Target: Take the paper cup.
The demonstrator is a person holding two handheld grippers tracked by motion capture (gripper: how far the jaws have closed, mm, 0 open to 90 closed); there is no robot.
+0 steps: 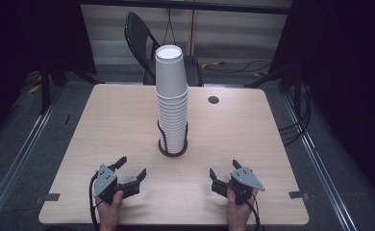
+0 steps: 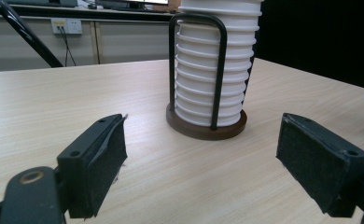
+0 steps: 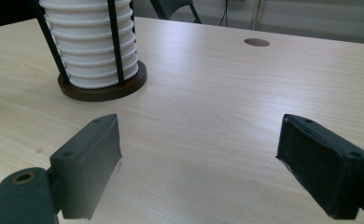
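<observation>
Plainly this is the approach step: the left gripper [image 1: 131, 170] and right gripper [image 1: 222, 171] rest low at the table's [image 1: 104, 125] near edge, each with jaws spread wide and nothing between them, both aimed toward the cups [image 1: 171, 103] and well apart from them. The cups sit nested in a tall stack at the table's middle, held in a holder [image 2: 206, 125], a round dark base with thin upright wire loops. The next move, I judge, calls for reaching up to the top cup and lifting it straight off without tipping the stack.
</observation>
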